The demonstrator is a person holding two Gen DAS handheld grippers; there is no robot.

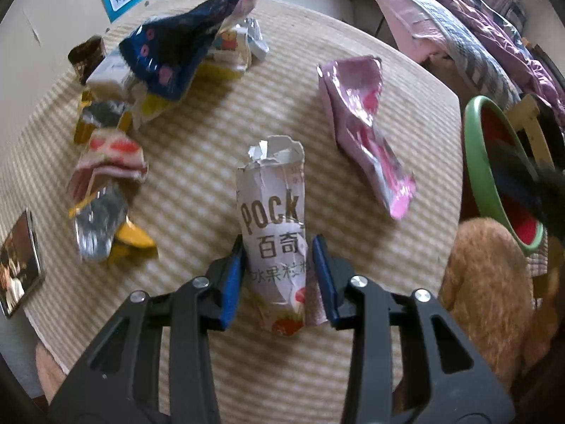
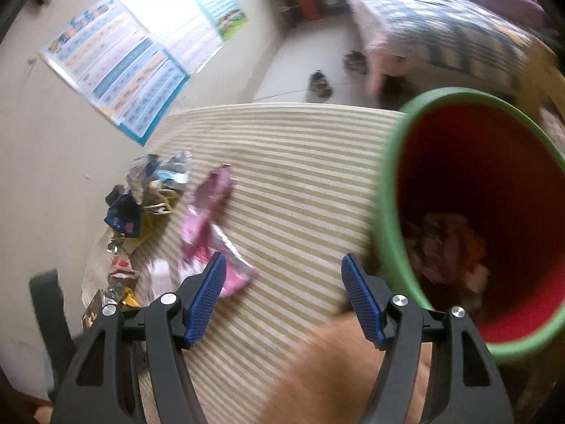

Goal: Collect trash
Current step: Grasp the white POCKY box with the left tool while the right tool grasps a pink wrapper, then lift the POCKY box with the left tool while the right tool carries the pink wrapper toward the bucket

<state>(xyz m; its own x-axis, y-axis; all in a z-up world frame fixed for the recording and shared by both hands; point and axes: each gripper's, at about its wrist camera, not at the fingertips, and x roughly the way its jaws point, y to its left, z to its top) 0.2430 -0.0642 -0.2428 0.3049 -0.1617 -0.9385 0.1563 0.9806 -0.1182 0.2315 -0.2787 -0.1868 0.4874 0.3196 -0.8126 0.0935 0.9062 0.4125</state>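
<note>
L gripper has its blue pads pressed on both sides of the white Pocky wrapper, clamped round its lower half; wrapper's torn top points away from the camera, and the pack lies on or just above the striped tablecloth, can't tell which. All other places taken rel. to that Pocky wrapper: pink wrapper lies to its right and further off, apart from it, flat on the cloth; pile of mixed wrappers, incl. a dark blue one, sits far-left of it near the table's back edge; silver-and-yellow foil wrapper lies to its left, w/ a red-and-pink pack just behind that foil; green-rimmed red bin stands off to its right, past the table edge; brown furry thing is at its near right, below the bin.

R gripper is spread wide w/ nothing between the pads; it hangs over the cloth beside the bin, which in the right wrist view shows crumpled trash at its bottom; pink wrapper is to the gripper's left; this view is motion-blurred.
</note>
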